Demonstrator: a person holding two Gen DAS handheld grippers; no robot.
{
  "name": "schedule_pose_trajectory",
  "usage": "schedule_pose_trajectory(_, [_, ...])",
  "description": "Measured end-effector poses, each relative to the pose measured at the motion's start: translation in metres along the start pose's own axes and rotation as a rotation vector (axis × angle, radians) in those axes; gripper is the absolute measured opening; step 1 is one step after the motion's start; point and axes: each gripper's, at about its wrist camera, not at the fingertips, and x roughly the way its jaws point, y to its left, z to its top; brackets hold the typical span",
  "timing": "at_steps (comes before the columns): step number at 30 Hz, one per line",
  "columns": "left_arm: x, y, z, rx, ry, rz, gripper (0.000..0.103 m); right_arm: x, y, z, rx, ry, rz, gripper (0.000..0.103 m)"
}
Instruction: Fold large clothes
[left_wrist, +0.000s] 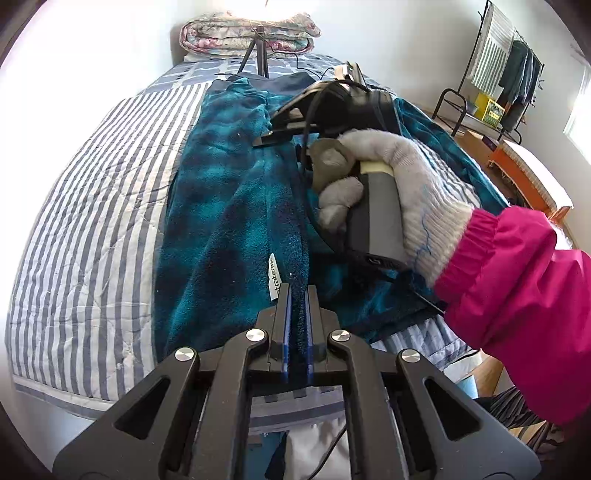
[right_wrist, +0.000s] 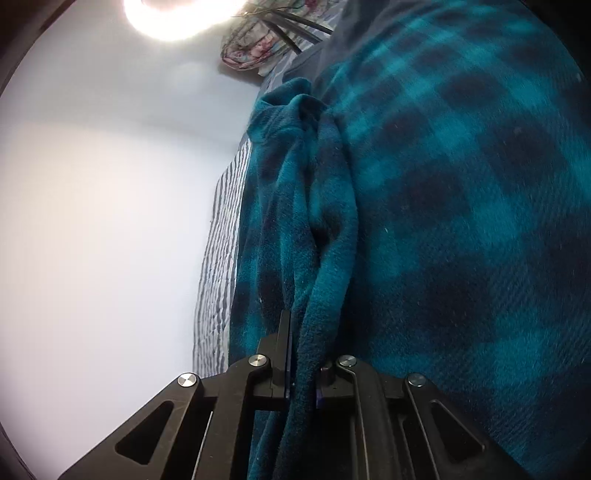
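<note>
My left claw (left_wrist: 297, 295), low centre of frame, is clenched on the edge of the teal-and-navy plaid fleece garment (left_wrist: 229, 206) lying along the striped bed (left_wrist: 92, 206). My right claw (right_wrist: 303, 332) grips a bunched fold, likely to carry it across.

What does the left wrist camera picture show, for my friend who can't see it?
The left tongs pinch the near edge of a teal plaid fleece garment spread on a striped bed. A gloved hand in a pink sleeve holds the right tongs against the fleece farther up. A folded floral quilt lies at the bed's far end.
</note>
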Motion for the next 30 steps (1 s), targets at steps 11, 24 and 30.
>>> schedule_pose_trajectory(11, [-0.047, 0.049, -0.007, -0.139, 0.014, -0.275, 0.004, -0.009, 0.03, -0.007, -0.047, 0.041, -0.123, 0.026])
schedule_pose_trajectory(24, [-0.046, 0.119, 0.007, -0.263, -0.004, -0.134, 0.004, -0.131, 0.074, -0.051, -0.314, 0.026, -0.224, 0.036])
schedule_pose_trajectory(30, [0.01, 0.084, -0.003, -0.214, 0.114, -0.135, 0.004, -0.209, 0.086, -0.082, -0.406, -0.075, -0.289, 0.039])
